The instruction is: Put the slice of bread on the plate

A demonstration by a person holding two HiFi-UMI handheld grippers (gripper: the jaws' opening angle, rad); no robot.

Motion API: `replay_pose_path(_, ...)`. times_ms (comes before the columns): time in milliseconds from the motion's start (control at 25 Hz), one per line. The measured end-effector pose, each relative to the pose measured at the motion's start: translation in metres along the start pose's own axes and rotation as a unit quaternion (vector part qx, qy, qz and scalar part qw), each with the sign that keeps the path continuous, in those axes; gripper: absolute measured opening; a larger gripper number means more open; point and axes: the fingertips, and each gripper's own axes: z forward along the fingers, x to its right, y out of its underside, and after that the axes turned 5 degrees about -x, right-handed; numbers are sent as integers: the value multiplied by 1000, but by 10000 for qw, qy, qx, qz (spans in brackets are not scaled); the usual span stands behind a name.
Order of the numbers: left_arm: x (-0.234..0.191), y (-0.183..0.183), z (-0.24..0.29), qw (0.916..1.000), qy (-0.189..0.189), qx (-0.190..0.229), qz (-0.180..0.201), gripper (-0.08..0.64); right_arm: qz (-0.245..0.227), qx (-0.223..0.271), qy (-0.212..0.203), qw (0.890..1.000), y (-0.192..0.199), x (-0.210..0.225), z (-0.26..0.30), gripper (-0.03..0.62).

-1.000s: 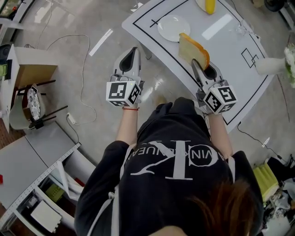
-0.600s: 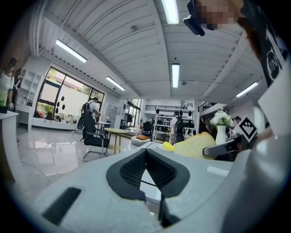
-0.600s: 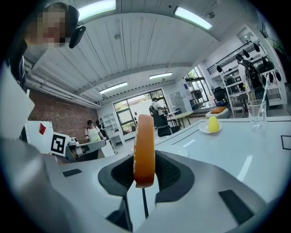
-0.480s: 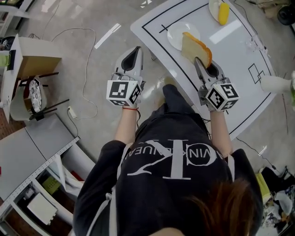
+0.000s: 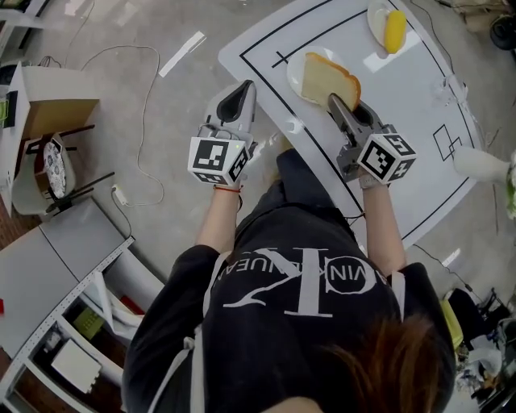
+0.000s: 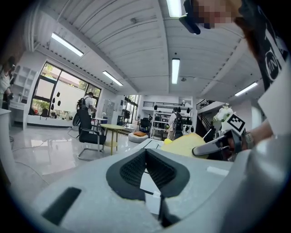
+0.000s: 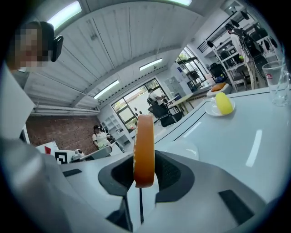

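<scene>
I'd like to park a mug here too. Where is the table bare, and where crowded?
Bare: the middle of the table, bordered by the plate, the saucer with a yellow item and the glass. Crowded: the near left corner, where the right gripper holds the bread slice over the plate.

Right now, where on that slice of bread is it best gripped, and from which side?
Grip it by a short stretch at the crust edge, with the pads on its two flat faces, coming in from the person's side. The slice of bread is thin and broad, so only its thickness fits between the jaws. The right gripper holds it just that way, shut on its near edge.
</scene>
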Motion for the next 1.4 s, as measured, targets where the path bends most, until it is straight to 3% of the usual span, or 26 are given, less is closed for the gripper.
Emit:
replay_pose_path(320,-2,10,19,9998,59,-156,-47,9,1226,-28,-430,9915,2,13,28,98)
replay_pose_path(520,-2,17,26,9996,96,-247,-80,9,1783,-63,-392,9832,5,24,40,98)
replay_pose_path(760,-2,22,27,9994,102,-312,-101,9,2587,49,-552,9644,7,35,43,98)
replay_pose_path(920,-1,23,27,9993,107,-323,-134,9,2875,275,-846,9536,0,36,45,100)
replay_pose_path(1200,3,20,26,9994,113,-291,-133,9,3198,88,-549,9458,15,40,52,105)
replay_pose_path(1400,2,21,23,9994,67,-302,-161,9,2867,32,-475,9568,14,29,53,248)
